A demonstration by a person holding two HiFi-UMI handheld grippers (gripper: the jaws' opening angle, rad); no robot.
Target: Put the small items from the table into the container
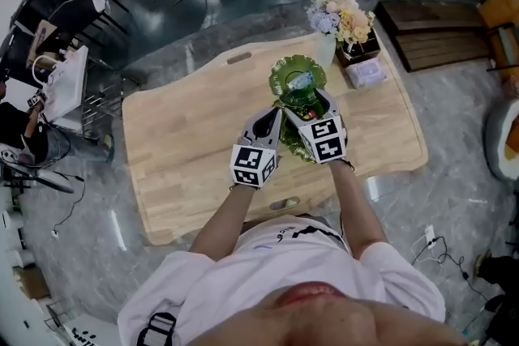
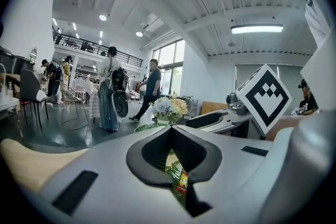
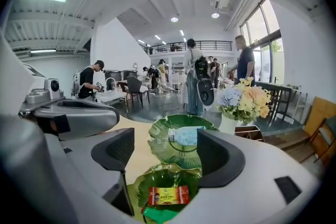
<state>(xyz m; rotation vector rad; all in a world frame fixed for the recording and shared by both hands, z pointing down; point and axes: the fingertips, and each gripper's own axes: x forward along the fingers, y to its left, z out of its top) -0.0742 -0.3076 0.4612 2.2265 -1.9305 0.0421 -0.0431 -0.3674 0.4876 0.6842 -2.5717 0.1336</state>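
Two green leaf-shaped dishes stand on the wooden table. The far dish holds a blue and white packet. In the near bowl lie a red and yellow packet and a green packet. My right gripper hangs over this bowl, jaws wide open and empty. My left gripper is at the bowl's left edge, its jaws closed, with the ribbed green rim showing in the slit between them.
A vase of flowers stands at the table's far right, with a brown box and a clear wrapped pack beside it. People and chairs are on the floor beyond the table.
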